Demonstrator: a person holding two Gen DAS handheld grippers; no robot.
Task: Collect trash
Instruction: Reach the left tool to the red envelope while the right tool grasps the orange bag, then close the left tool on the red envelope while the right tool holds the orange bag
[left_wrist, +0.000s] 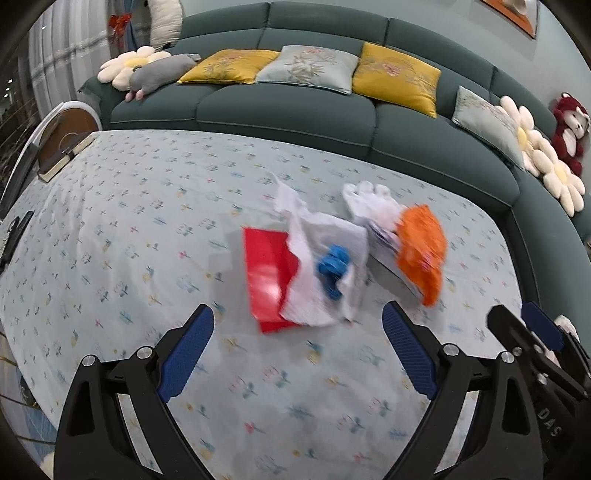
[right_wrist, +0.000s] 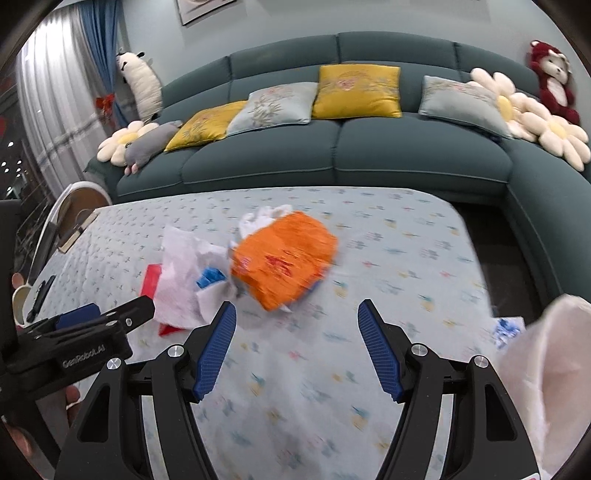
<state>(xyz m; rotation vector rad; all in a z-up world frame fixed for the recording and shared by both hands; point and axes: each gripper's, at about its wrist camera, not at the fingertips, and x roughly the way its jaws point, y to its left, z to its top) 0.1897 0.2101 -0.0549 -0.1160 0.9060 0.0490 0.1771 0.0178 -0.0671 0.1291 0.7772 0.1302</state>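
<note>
We held the left gripper (left_wrist: 298, 343) and right gripper (right_wrist: 296, 338) wide apart, gripping nothing, above the table's (left_wrist: 110, 229) near edge. The trash, an orange wrapper (right_wrist: 284, 264), white tissue (left_wrist: 325, 258) and red card (left_wrist: 267, 273), lay mid-table.

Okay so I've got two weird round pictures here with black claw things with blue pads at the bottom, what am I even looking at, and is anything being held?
Those claws are handheld tools: a person holds one two-finger gripper in each hand, and a fisheye camera on each looks out along its fingers. One picture comes from the left gripper, the other from the right gripper. Each also catches the other at its edge.

Both look over a table with a flowered tablecloth, a teal sofa behind it. On the cloth lies a pile of trash: a red card, crumpled white paper with a blue piece on it, and an orange wrapper.

Both grippers are open and hold nothing.
</note>
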